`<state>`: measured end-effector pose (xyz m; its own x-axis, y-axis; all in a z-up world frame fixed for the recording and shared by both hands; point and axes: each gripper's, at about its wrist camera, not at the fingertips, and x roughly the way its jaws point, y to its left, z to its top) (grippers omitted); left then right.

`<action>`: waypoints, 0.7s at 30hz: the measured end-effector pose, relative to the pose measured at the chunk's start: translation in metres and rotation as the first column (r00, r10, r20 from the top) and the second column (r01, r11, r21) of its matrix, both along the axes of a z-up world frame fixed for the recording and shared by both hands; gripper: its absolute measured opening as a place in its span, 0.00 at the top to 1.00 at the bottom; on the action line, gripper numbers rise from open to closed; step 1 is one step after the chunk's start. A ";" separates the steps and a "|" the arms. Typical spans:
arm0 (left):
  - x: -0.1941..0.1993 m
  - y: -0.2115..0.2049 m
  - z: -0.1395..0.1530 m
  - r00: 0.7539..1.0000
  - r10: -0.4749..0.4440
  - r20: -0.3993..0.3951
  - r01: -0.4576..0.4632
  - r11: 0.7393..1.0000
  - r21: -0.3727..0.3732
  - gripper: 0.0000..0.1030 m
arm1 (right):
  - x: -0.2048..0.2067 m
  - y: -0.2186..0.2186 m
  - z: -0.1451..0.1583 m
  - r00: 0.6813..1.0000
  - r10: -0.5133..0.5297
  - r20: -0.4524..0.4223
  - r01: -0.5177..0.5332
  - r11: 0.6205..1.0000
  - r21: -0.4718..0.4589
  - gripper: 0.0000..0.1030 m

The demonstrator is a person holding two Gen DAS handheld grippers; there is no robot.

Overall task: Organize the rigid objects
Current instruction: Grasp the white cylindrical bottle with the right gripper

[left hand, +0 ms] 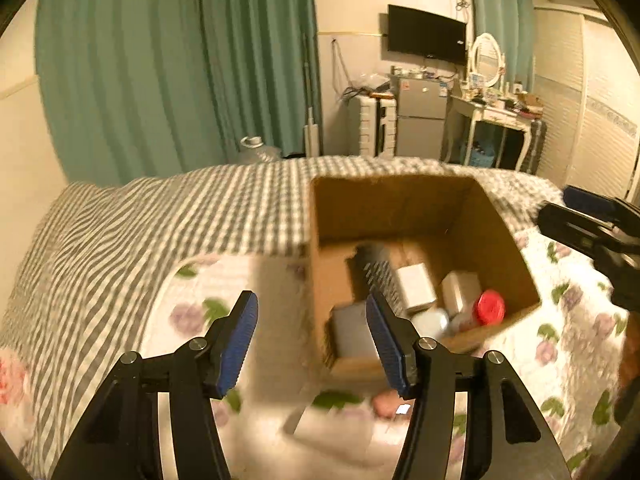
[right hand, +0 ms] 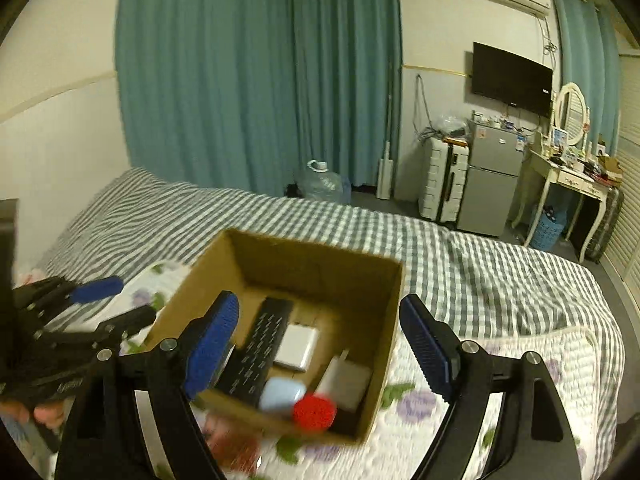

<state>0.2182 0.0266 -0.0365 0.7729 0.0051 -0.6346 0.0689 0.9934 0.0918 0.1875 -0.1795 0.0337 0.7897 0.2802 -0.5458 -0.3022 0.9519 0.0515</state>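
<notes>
An open cardboard box [left hand: 400, 204] [right hand: 316, 264] stands on the bed. Inside lie a black remote [right hand: 260, 352], a flat white box [right hand: 297, 346] [left hand: 416, 286], a light blue case [right hand: 282, 394] [left hand: 430, 322], a white adapter [right hand: 346, 380] and a red-capped jar [right hand: 314, 412] [left hand: 490, 307]. My left gripper [left hand: 310, 308] [right hand: 136, 298] hovers open over the box's near left corner, holding nothing. My right gripper [right hand: 318, 304] [left hand: 554, 202] is open above the box, its fingers wide, nothing pressed between the pads.
The box rests on a floral quilt [right hand: 500, 364] over a grey checked bedcover [left hand: 160, 220]. A blurred reddish thing [right hand: 236, 448] lies on the quilt by the box's near side. Beyond the bed are green curtains, a water jug [right hand: 322, 184], a suitcase, a small fridge [right hand: 490, 176] and a dressing table.
</notes>
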 end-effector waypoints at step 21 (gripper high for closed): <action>-0.050 0.053 -0.064 0.977 0.152 -0.150 -0.155 0.988 -0.007 0.42 | -0.028 0.138 -0.140 0.878 0.370 -0.303 -0.423 0.897 -0.127 0.31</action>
<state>0.1682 0.0795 -0.1008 0.6610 0.1040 -0.7432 -0.0733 0.9946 0.0740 0.1599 -0.0419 -0.1060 0.4521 0.4131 -0.7905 -0.6559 0.7546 0.0193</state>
